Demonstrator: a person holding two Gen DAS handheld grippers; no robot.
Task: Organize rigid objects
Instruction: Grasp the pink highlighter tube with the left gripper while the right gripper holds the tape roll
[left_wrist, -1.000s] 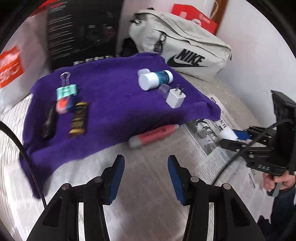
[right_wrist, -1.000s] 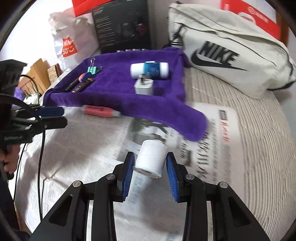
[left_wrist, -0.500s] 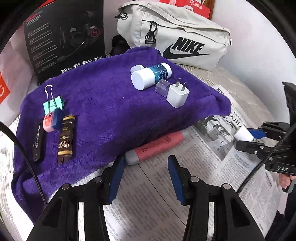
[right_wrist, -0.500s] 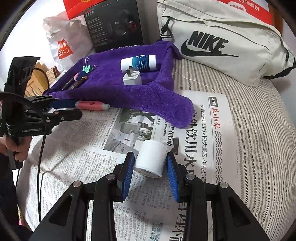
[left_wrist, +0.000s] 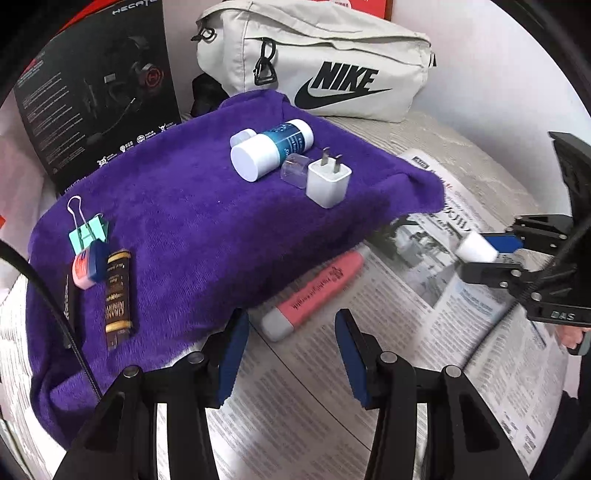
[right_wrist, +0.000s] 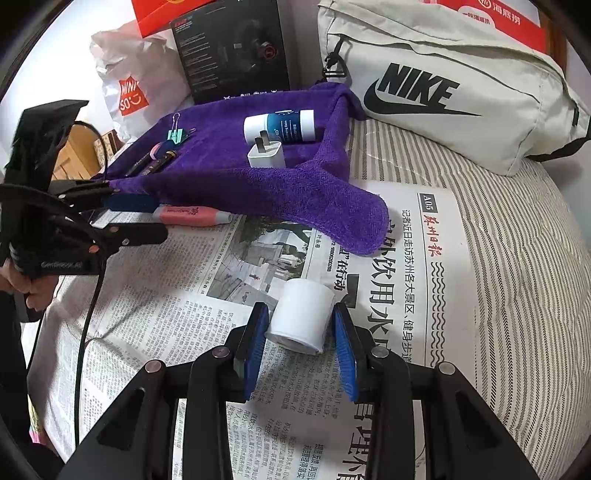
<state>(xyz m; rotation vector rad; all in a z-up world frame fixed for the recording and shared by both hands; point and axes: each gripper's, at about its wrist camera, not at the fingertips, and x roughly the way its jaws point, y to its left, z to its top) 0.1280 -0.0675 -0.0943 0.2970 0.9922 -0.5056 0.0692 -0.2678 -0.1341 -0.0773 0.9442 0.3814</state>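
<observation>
My right gripper (right_wrist: 299, 343) is shut on a small white cylinder (right_wrist: 301, 319) and holds it over the newspaper (right_wrist: 388, 332); it also shows in the left wrist view (left_wrist: 474, 247). My left gripper (left_wrist: 288, 354) is open and empty, just in front of a pink highlighter (left_wrist: 314, 295) lying at the edge of the purple towel (left_wrist: 192, 229). On the towel lie a white-and-blue bottle (left_wrist: 269, 149), a white charger plug (left_wrist: 328, 181), a green binder clip (left_wrist: 86, 232), a pink-and-blue eraser (left_wrist: 88, 264) and a brown bar (left_wrist: 118, 299).
A grey Nike bag (right_wrist: 443, 81) and a black headset box (left_wrist: 96, 96) stand behind the towel. A white Miniso bag (right_wrist: 129, 88) sits at the back left. Striped bedding (right_wrist: 517, 258) lies to the right of the newspaper.
My left gripper has moved forward toward the pink highlighter and towel edge. My right gripper has come closer to the towel, still holding the white cylinder.
</observation>
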